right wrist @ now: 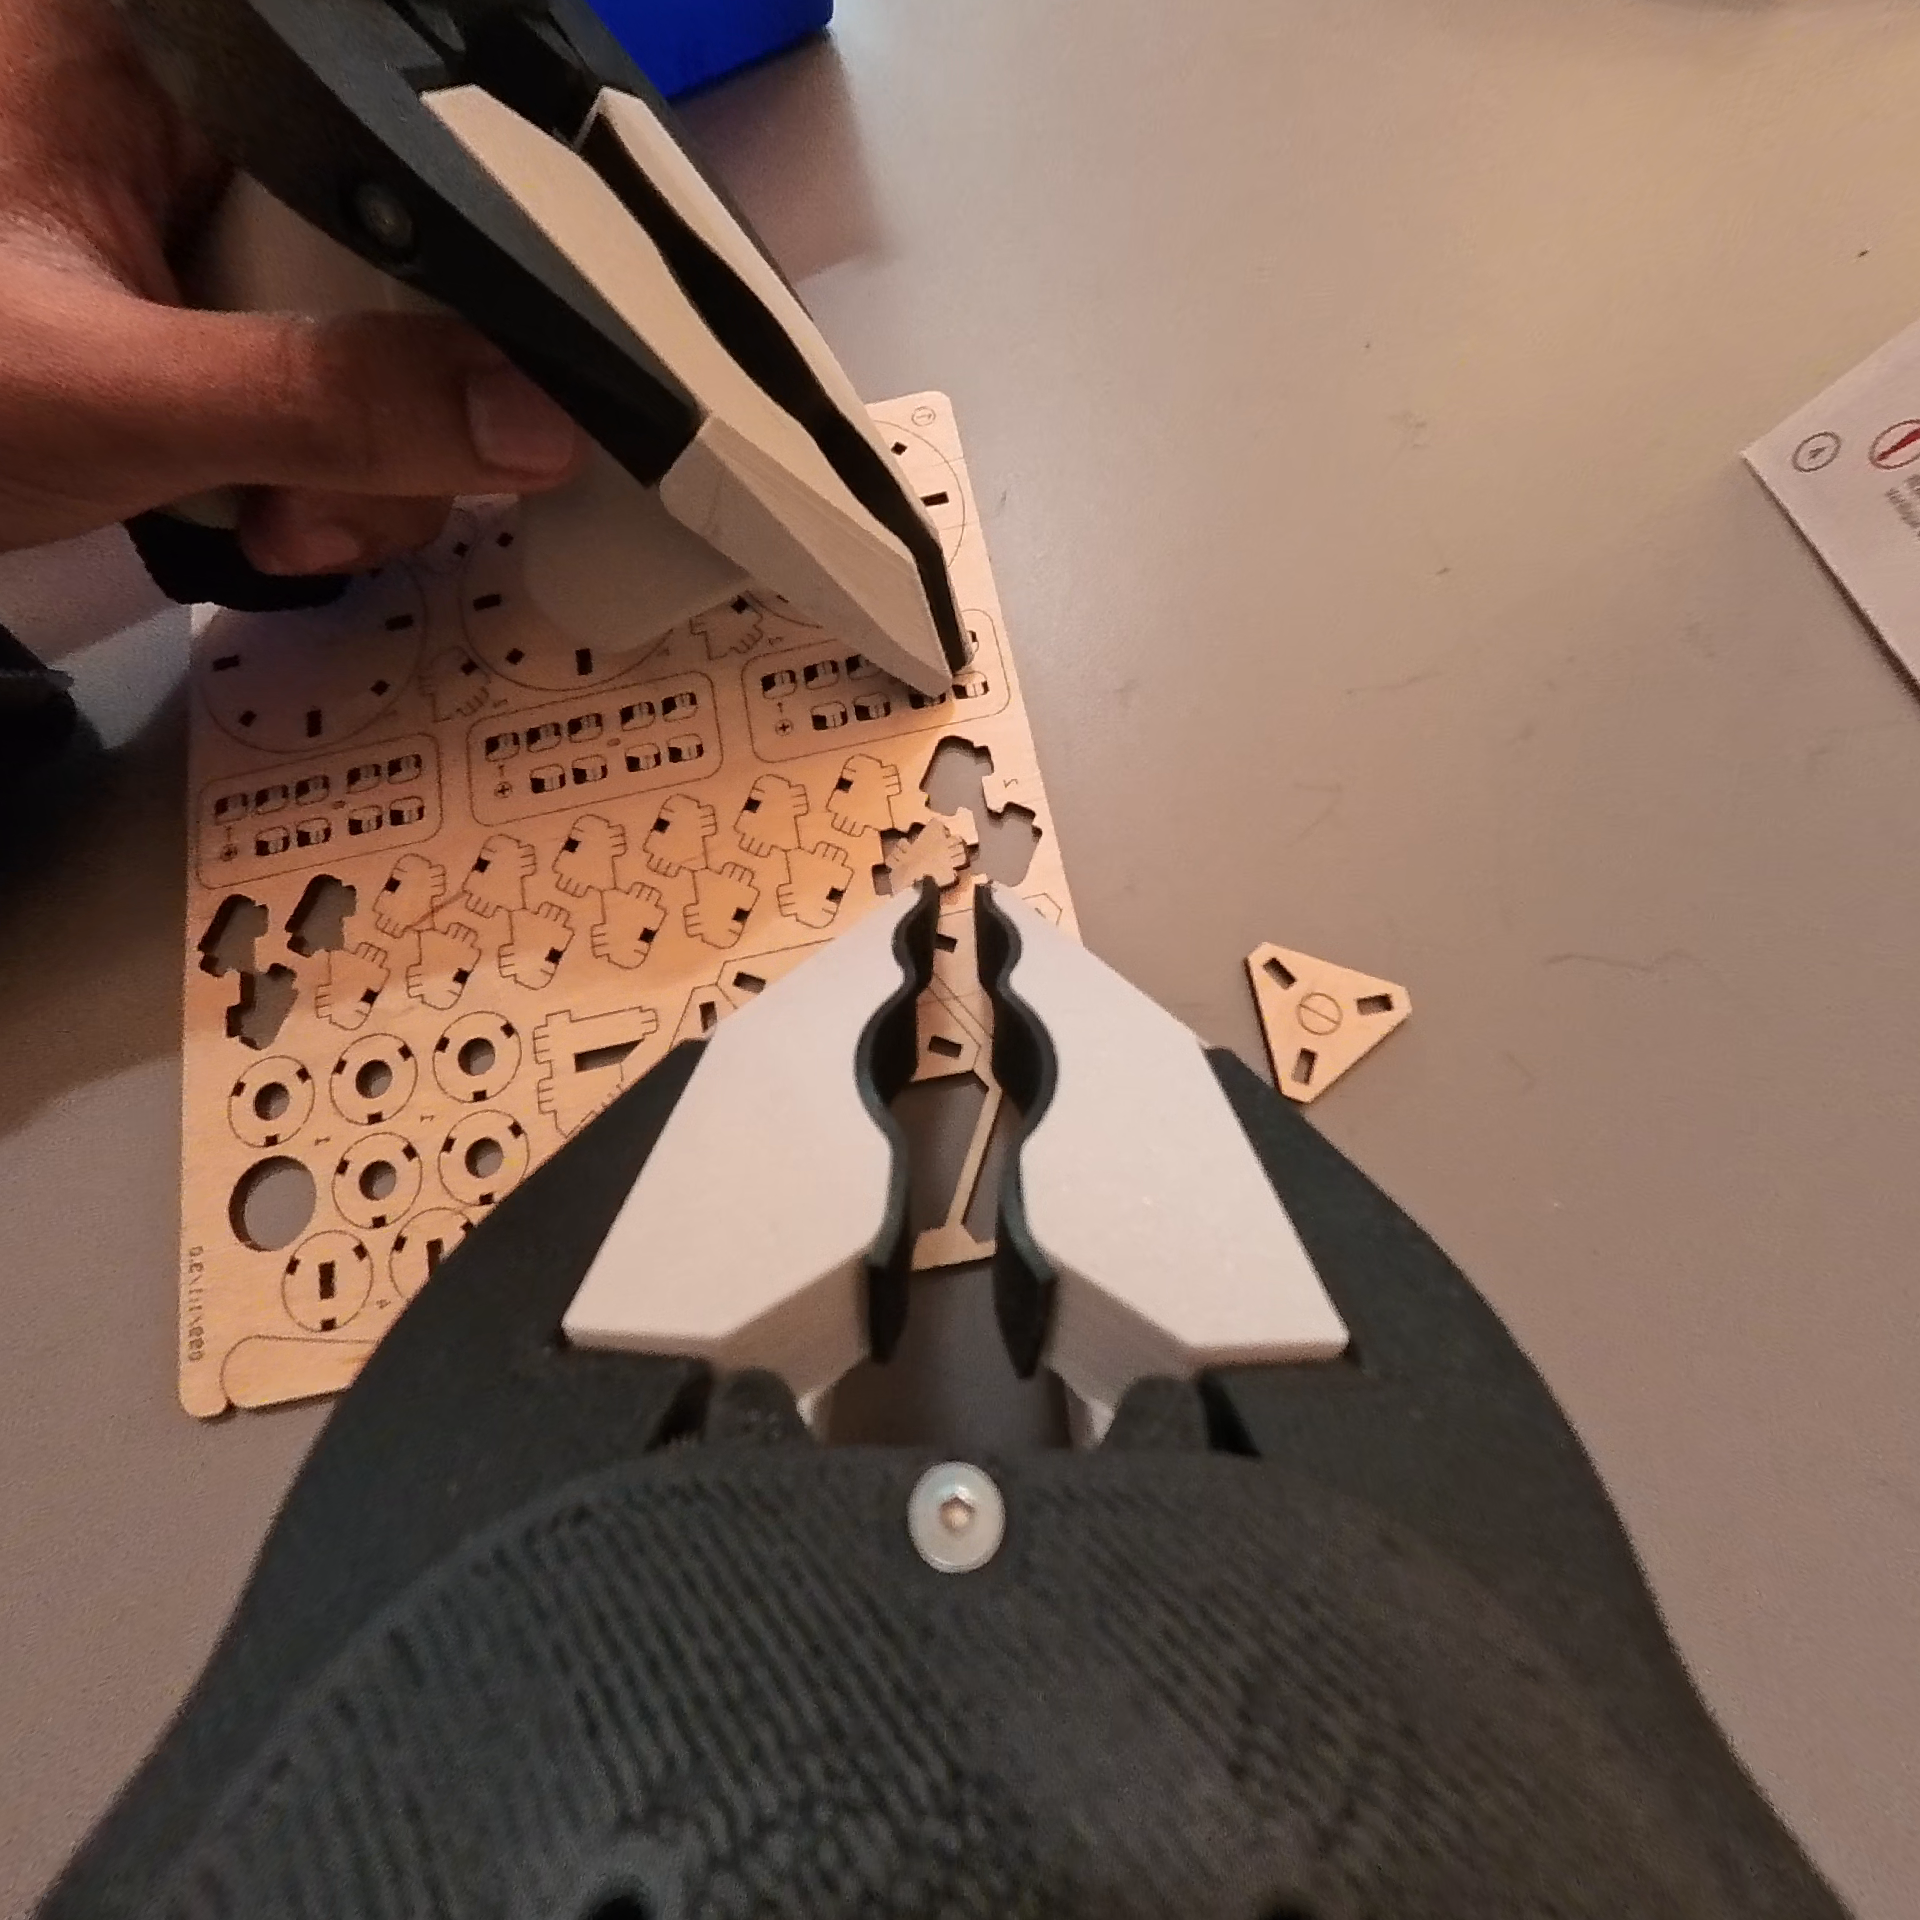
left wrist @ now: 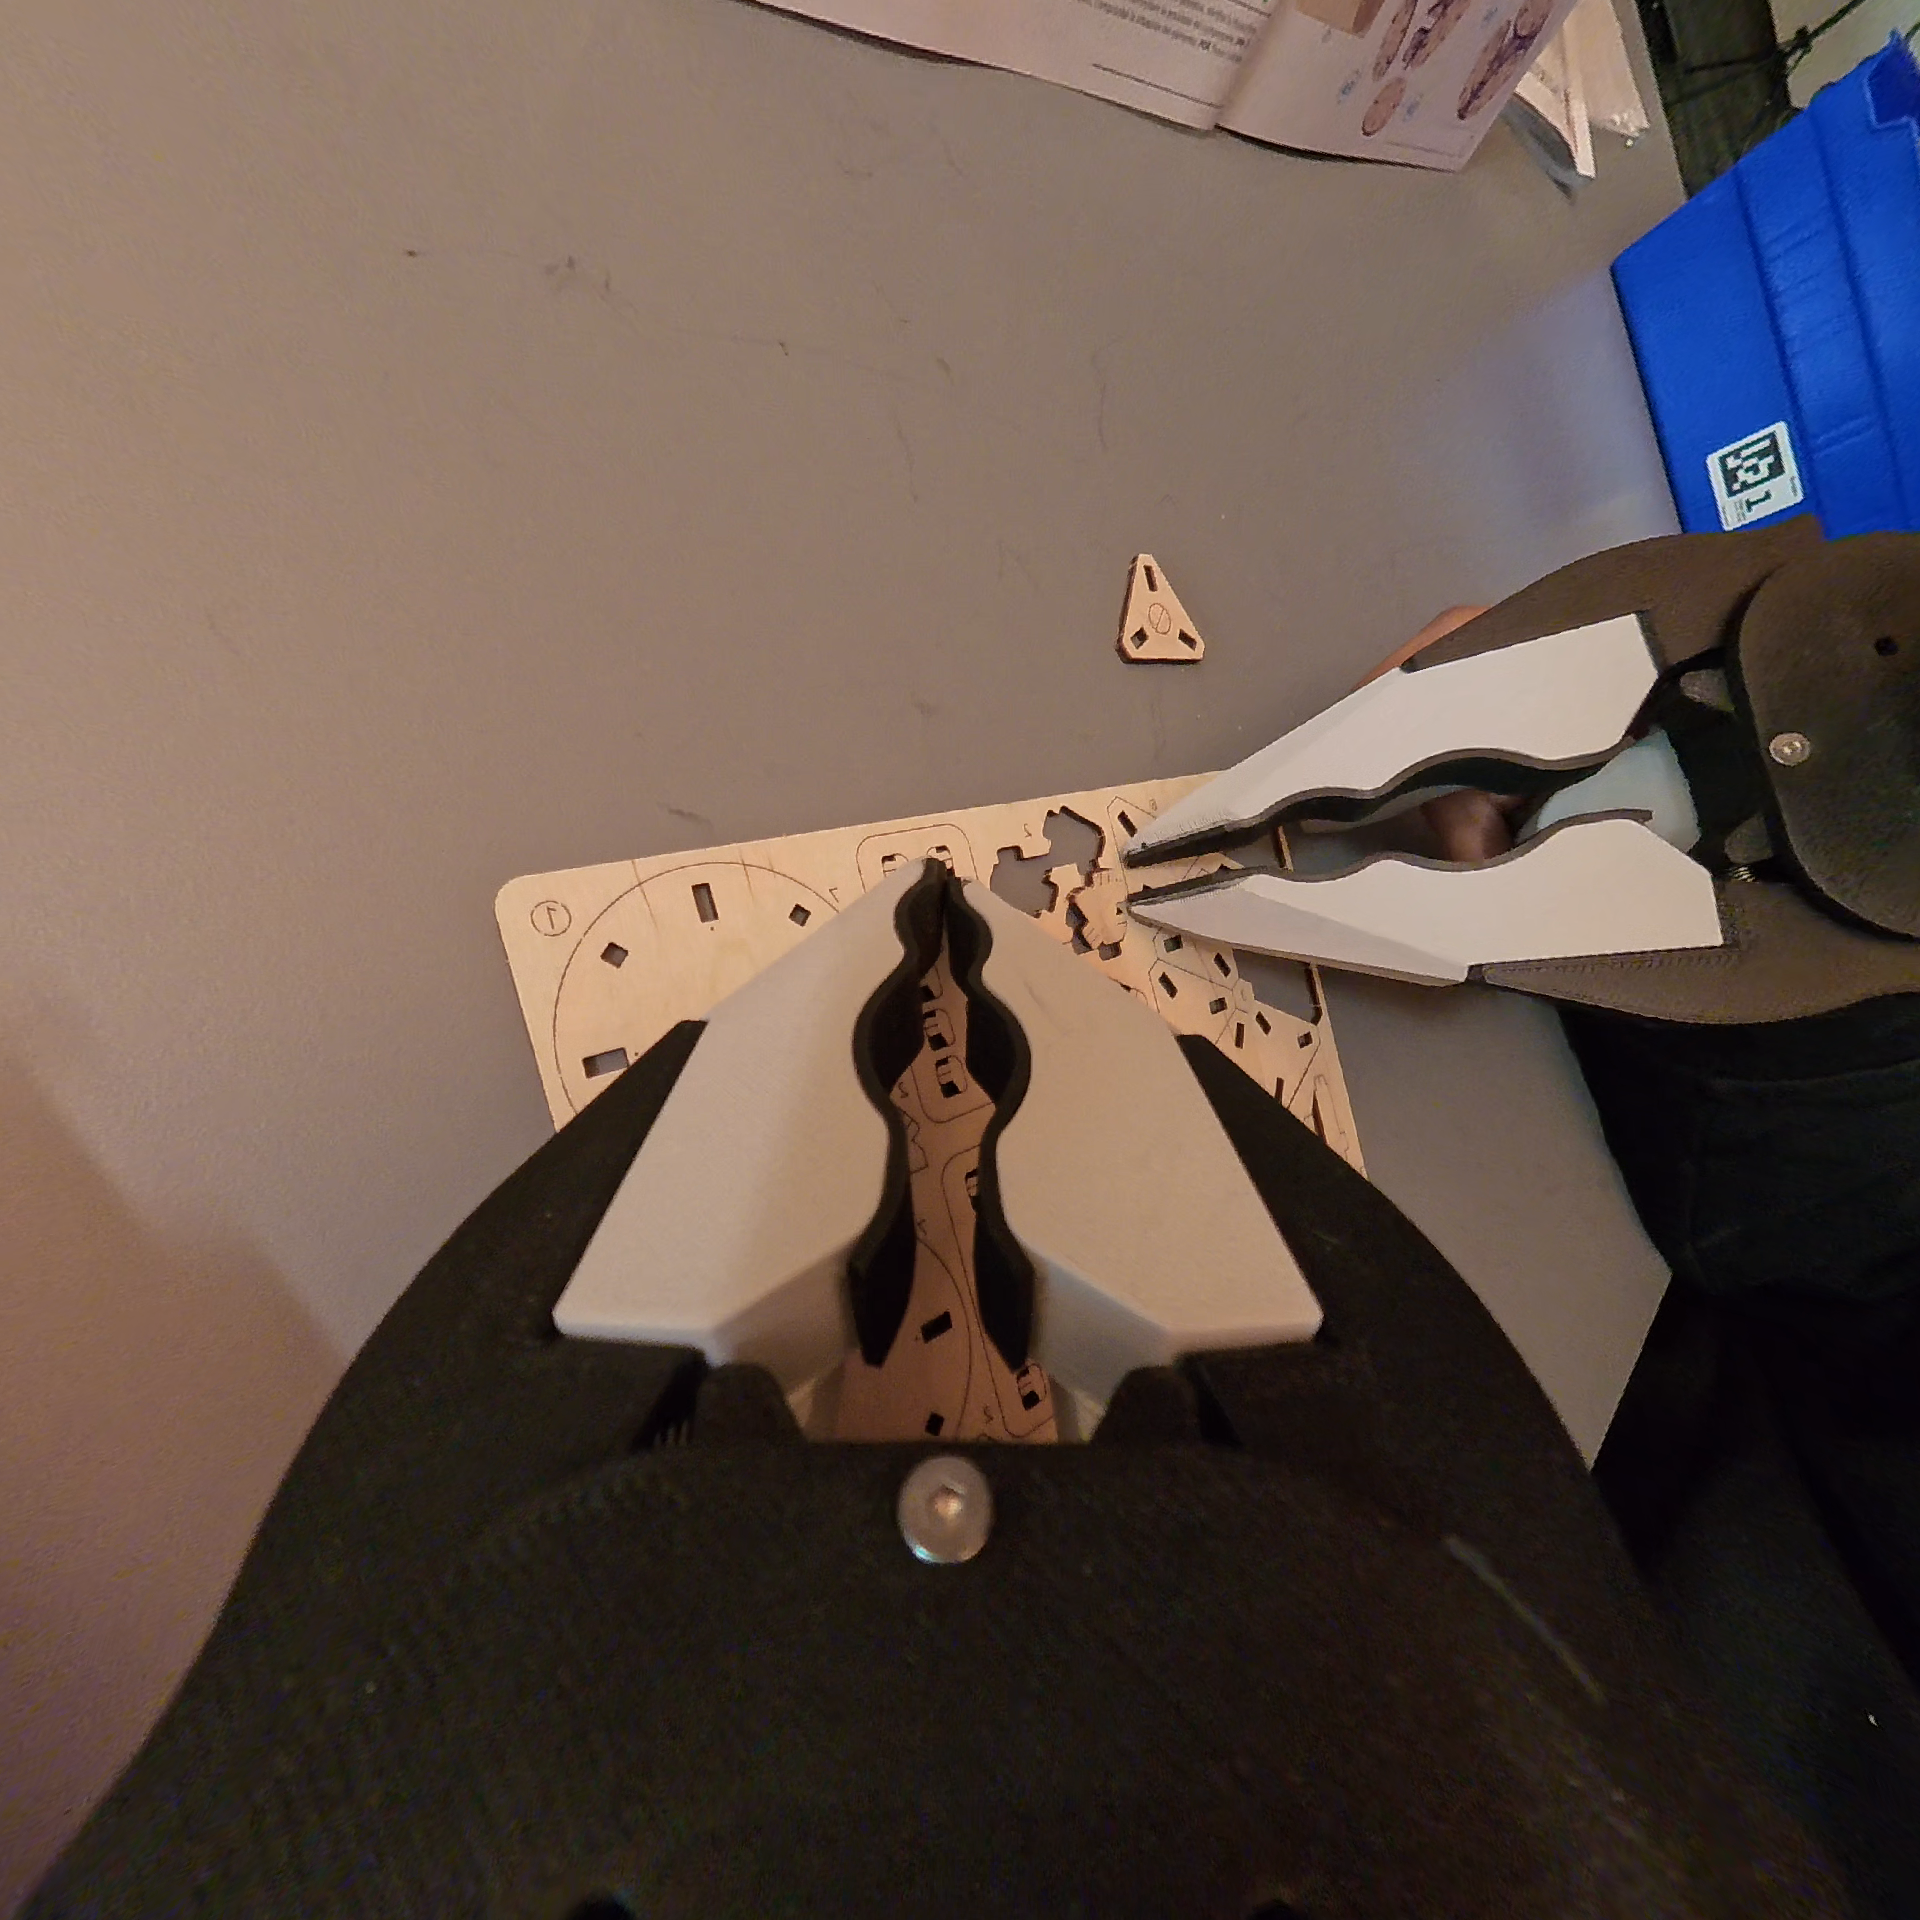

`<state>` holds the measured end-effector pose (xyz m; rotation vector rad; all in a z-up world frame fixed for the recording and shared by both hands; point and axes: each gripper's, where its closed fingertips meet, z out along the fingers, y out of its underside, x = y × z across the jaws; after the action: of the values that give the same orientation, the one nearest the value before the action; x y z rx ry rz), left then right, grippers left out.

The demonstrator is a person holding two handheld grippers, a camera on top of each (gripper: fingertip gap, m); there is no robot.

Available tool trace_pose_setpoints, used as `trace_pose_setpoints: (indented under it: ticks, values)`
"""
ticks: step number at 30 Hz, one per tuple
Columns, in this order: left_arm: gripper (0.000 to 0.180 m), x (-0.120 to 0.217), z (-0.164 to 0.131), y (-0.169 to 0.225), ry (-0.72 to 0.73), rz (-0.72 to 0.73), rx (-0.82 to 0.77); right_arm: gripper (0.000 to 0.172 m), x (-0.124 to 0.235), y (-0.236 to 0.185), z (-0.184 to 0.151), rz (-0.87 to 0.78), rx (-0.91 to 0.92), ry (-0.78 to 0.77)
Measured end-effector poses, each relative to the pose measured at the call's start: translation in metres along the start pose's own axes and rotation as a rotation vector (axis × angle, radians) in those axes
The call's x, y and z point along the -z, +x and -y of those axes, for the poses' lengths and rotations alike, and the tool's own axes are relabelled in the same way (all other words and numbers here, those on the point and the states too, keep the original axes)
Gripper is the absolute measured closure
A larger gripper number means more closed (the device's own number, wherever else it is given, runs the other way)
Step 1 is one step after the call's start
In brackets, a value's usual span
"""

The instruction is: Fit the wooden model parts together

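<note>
A loosened small plywood piece [right wrist: 925, 847] lay tilted in its cutout near a corner of the laser-cut plywood sheet [right wrist: 582, 810]. Your right gripper [right wrist: 948, 888] stood slightly spread at it; your left gripper [left wrist: 940, 871], pressed together, rested on the sheet. Engraved numerals marked the sheet.

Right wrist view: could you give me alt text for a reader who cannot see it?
The right gripper, fingers slightly apart, reaches a small loosened piece on a laser-cut wooden sheet. The shut left gripper, in a hand, presses on the sheet; a triangular wooden piece lies on the grey table.
</note>
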<state>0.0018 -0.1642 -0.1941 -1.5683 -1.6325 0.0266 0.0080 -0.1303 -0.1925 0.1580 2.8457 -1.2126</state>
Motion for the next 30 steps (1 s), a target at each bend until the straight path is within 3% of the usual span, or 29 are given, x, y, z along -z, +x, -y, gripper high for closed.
trace_pose_setpoints:
  ticks: [17,30]
  values:
    - [0.180,0.0000,-0.0003,0.0000,0.000,0.000,0.000,0.157,-0.0026,-0.0028,0.0029,-0.008,0.031,0.018]
    - [0.180,0.0003,-0.0004,0.0001,0.000,0.001,-0.001,0.167,-0.0039,-0.0029,0.0046,-0.003,0.016,0.033]
